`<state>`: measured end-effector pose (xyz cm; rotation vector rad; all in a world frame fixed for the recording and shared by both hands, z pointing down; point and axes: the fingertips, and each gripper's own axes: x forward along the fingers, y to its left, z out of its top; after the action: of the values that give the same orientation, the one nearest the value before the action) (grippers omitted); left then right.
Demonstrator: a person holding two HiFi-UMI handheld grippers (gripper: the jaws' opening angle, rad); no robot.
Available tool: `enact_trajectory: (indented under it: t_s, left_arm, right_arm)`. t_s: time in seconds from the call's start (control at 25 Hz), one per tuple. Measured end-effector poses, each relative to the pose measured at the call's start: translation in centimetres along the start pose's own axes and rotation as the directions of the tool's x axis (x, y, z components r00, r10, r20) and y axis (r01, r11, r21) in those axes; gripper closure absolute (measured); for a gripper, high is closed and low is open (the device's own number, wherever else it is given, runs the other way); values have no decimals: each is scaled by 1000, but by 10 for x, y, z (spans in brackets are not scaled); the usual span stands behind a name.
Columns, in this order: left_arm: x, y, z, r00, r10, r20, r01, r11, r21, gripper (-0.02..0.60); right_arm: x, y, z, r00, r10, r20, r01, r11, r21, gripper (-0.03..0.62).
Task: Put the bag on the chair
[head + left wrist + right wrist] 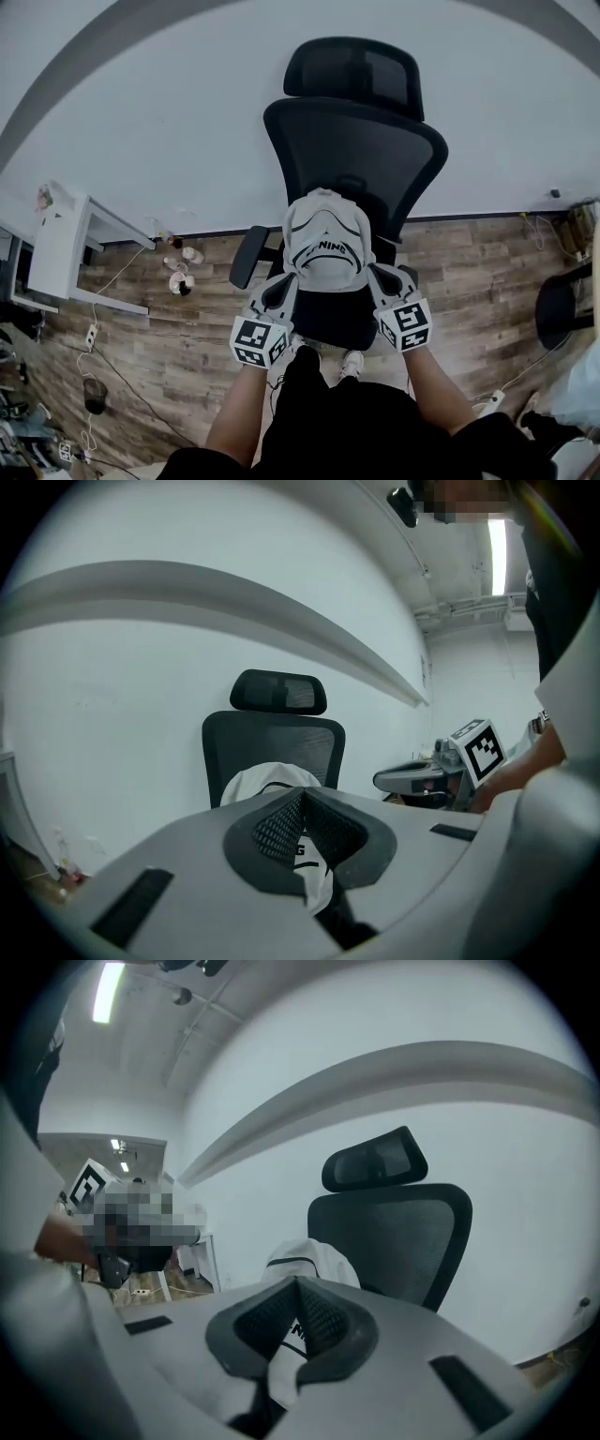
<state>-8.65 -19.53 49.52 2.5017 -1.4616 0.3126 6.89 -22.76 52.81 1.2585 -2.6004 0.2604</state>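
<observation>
Left gripper and right gripper, jaws clamped on the white bag, held it over the chair; either thin fabric pinch could slip, tipping the bag off the seat.

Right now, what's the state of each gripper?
Left gripper: closed, pinching the white bag.
Right gripper: closed, pinching the same bag.

light: bright, even | edges: fisheye-warped, dark corners | focus: sharp
</observation>
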Motion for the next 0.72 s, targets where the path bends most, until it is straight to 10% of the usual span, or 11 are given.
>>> enact_trajectory:
  t_s: [0.72]
  left_arm:
    - [2, -25, 13, 999, 36, 1, -36, 998, 52, 558]
  right_arm:
    - [-24, -2, 27, 998, 24, 66, -23, 999, -27, 574]
